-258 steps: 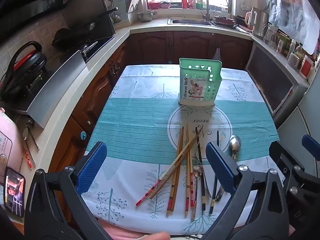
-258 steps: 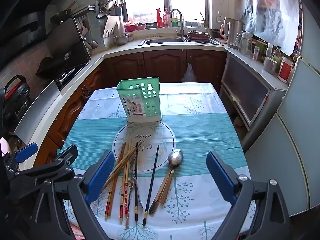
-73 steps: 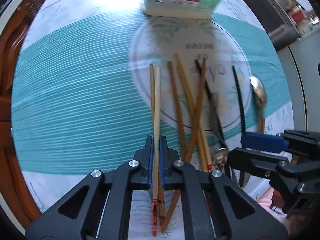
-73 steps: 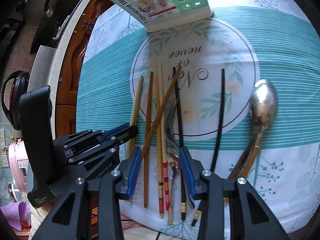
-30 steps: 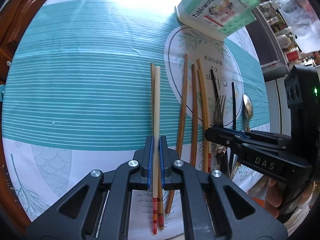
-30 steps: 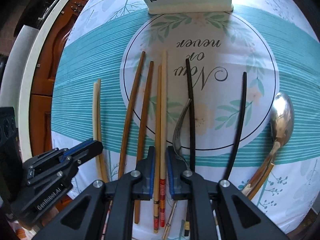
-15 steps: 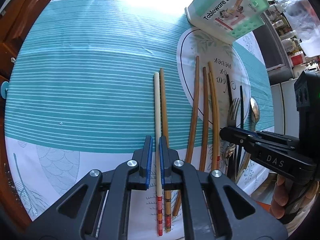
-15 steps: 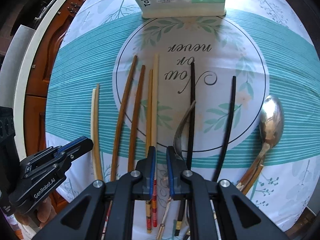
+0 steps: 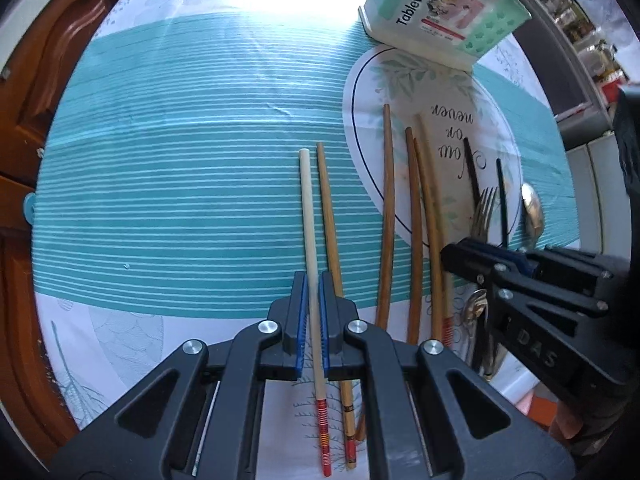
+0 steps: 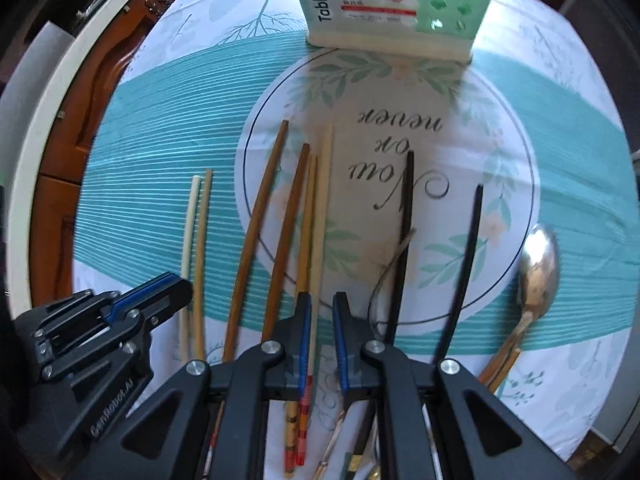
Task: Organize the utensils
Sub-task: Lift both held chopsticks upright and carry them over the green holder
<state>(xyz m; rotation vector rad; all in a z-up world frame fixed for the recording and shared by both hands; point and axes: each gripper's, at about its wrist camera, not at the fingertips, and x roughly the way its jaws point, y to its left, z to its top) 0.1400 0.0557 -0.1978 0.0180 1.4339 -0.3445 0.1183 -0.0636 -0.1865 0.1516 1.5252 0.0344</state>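
Left wrist: showed broad bare teal-striped tablecloth point(image 9: 180, 200) toward the table's left edge, crowded wooden sticks rightward. Found the cream chopstick with red-banded end point(image 9: 307, 208) lying flat, long axis running near edge to far edge, plain tip away, between the slightly parted, unpinching pads of the left gripper point(image 9: 313, 284).

Right wrist: found the right gripper point(image 10: 322, 304) likewise parted, a pale red-ended chopstick point(image 10: 325, 184) close by its left pad, tip toward the mint-green perforated plastic holder point(image 10: 400, 8); showed open cloth beyond the steel spoon point(image 10: 538, 264).
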